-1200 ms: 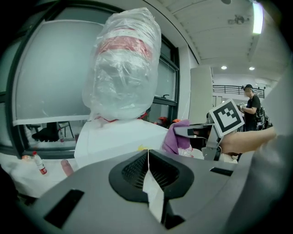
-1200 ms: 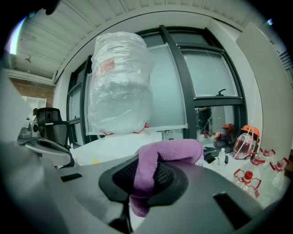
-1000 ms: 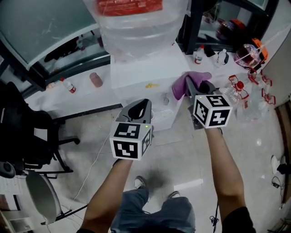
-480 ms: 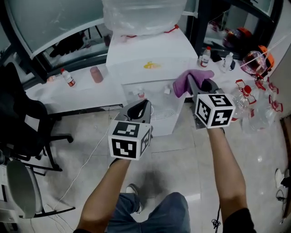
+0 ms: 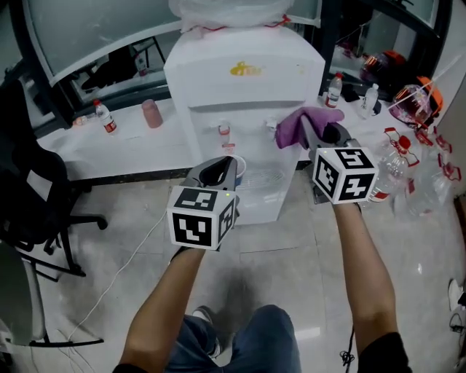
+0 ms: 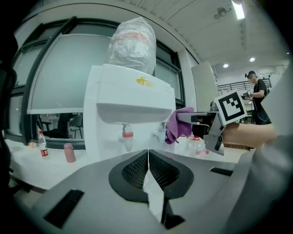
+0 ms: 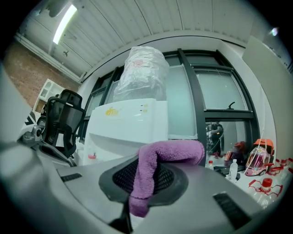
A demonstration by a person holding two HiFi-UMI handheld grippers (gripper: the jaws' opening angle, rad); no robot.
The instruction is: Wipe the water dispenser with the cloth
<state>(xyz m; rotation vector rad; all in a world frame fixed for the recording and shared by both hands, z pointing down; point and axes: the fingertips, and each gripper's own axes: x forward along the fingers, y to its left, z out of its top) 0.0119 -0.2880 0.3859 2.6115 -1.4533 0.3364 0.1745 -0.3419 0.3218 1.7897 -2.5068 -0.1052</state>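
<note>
The purple cloth [image 5: 306, 122] is pinched in the right claw [image 5: 303, 131], which is clamped shut on it. In the right gripper view it comes up from between the jaws and flops over to the right, so its long axis bends. From the head view the loose end bunches past the claw tips and lies mostly left-right, pointing at the water dispenser [image 5: 244, 91]. It sits right by the dispenser's front right corner, just beside the right-hand tap [image 5: 270, 125]. Can't tell if it's actually touching the white body. The left claw [image 5: 221, 172] is held lower, in front of the drip tray [image 5: 266, 176], jaws together with nothing between them. It's pointed at the dispenser's front below the red tap [image 5: 224, 132]. The big jug [image 5: 227, 10] on top of the dispenser is wrapped in plastic. On the table [image 5: 116, 149] to the left there's a small red-capped bottle [image 5: 104, 118] and a pink cup [image 5: 151, 114]. A black office chair [image 5: 28, 186] stands further left on the floor. Off to the right there's a bunch of clear plastic bottles [image 5: 394, 172], near the right arm but not blocking the claw. A white cable [image 5: 122, 269] trails across the floor tiles.
</note>
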